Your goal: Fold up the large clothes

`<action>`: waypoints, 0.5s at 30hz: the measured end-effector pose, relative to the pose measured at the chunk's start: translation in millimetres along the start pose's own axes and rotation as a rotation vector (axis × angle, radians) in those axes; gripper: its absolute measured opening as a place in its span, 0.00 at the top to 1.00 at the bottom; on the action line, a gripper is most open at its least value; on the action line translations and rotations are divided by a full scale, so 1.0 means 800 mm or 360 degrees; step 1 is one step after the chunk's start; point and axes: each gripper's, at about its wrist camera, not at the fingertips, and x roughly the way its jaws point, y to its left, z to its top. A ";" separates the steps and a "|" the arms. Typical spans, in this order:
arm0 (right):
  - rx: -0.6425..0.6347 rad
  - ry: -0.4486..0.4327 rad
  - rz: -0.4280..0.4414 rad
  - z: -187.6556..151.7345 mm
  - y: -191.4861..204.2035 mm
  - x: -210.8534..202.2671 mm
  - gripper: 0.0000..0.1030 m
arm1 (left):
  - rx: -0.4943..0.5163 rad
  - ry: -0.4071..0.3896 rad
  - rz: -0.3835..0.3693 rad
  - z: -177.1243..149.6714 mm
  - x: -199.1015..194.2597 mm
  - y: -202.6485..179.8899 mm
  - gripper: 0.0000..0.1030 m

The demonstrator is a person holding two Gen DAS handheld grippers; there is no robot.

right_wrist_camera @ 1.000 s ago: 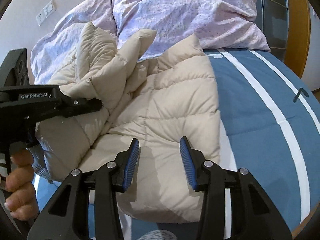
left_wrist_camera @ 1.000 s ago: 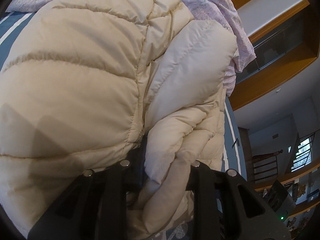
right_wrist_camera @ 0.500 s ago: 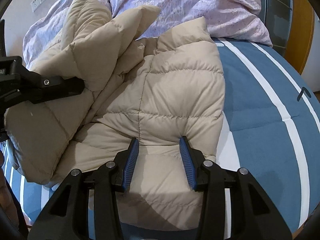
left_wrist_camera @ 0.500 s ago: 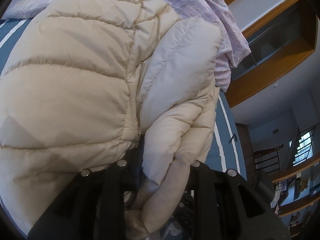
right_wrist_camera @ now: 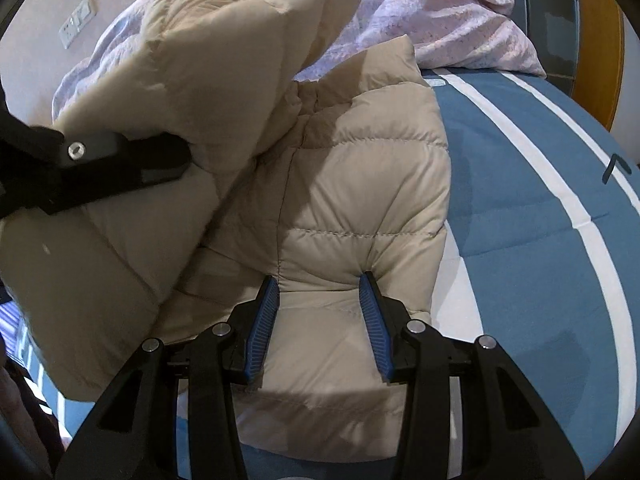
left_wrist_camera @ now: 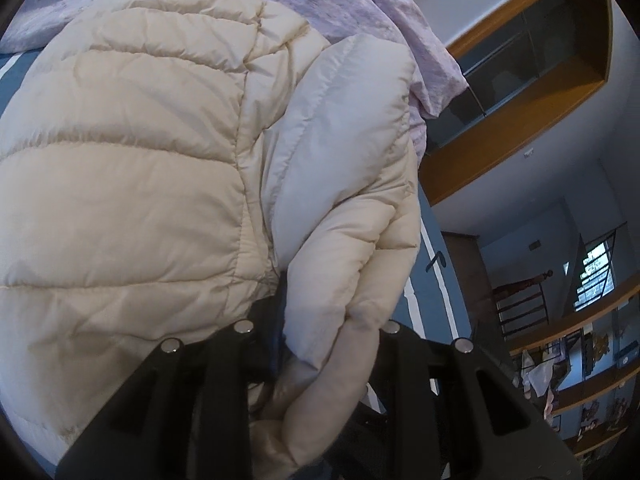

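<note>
A cream quilted puffer jacket [right_wrist_camera: 360, 184] lies on the blue bed. My left gripper [left_wrist_camera: 320, 344] is shut on a bunched side of the jacket [left_wrist_camera: 140, 168] and holds it lifted and folded over; its fingertips are hidden in the fabric. It also shows in the right wrist view [right_wrist_camera: 120, 164], at the left, carrying that lifted side over the flat part. My right gripper [right_wrist_camera: 320, 280] is open, its blue pads [right_wrist_camera: 266, 312] pressed down into the jacket's lower part, dimpling it.
A blue bedspread with white stripes [right_wrist_camera: 540, 184] runs to the right. A rumpled lilac duvet [right_wrist_camera: 420, 16] lies behind the jacket. A wooden headboard frame [left_wrist_camera: 520, 120] and a stair railing [left_wrist_camera: 520, 304] stand beyond the bed. A wall socket [right_wrist_camera: 76, 20] is at upper left.
The left gripper has carried the lifted jacket side further right over the flat part. The right gripper has moved forward and down, and now presses into the jacket.
</note>
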 end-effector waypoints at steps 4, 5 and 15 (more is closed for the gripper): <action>0.0049 -0.0020 0.0045 -0.001 -0.009 -0.002 0.57 | 0.0009 0.0045 -0.0010 -0.004 0.016 -0.004 0.76; 0.0059 -0.0025 0.0051 -0.001 -0.011 -0.003 0.57 | 0.0013 0.0054 -0.0017 -0.005 0.019 -0.005 0.76; 0.0097 -0.0040 0.0077 -0.002 -0.018 -0.004 0.57 | 0.0018 0.0088 -0.0026 -0.001 0.008 -0.006 0.63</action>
